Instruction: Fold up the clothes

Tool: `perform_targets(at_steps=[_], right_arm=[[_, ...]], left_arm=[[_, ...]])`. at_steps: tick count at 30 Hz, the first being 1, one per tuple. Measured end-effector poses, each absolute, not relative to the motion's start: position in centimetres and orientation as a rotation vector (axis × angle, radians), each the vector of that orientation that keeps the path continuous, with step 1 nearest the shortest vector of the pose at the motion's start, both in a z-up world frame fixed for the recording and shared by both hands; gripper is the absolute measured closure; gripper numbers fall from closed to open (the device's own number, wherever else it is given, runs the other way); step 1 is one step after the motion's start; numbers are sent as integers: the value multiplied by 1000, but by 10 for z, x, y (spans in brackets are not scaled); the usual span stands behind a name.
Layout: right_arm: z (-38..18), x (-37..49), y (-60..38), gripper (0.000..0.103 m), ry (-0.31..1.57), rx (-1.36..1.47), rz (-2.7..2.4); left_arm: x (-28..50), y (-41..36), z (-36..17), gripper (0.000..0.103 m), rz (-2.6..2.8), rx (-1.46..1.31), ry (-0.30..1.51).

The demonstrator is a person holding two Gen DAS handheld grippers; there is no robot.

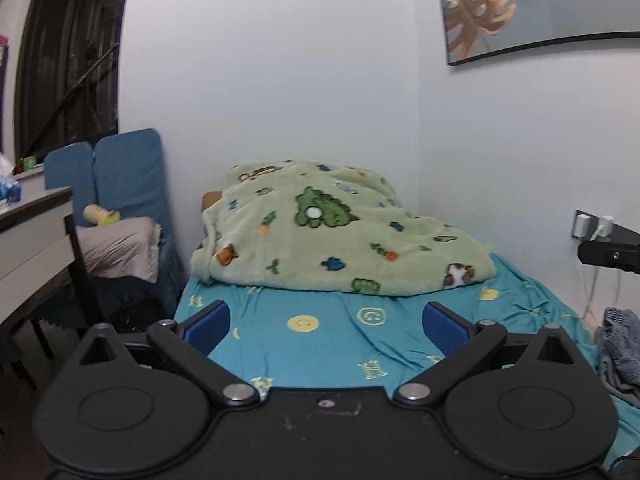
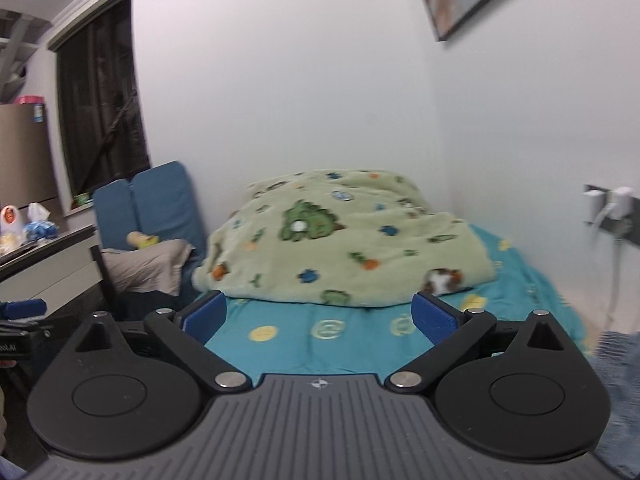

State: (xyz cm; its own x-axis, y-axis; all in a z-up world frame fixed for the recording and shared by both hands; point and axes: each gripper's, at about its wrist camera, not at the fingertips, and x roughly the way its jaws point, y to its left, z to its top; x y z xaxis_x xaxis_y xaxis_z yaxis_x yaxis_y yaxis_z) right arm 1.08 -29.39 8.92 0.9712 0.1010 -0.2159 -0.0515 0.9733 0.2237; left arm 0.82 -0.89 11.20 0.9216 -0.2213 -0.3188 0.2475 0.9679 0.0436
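Indoor light, even and cool, moderately bright; source not in frame. Window [image 1: 68, 56] dark in both views. White wall [image 1: 280, 80] evenly lit, no glare. Soft shadow only under the green blanket [image 1: 332, 232] where it meets the bed sheet [image 1: 320, 344]. Strong fisheye bending: picture frame [image 1: 540, 46] edge curves, corners vignette to black. Left wrist view fairly sharp. Right wrist view blurred throughout, worst at right edge, where wall plugs [image 2: 612, 204] smear.
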Motion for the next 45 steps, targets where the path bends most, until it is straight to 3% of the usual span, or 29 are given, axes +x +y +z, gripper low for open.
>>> perform_targets(at_steps=[22, 45], right_arm=[[20, 47, -250, 1, 243, 151, 115], [5, 52, -242, 1, 261, 166, 114]], left_arm=[[44, 4, 31, 0, -134, -21, 363], [33, 5, 31, 0, -106, -30, 337]])
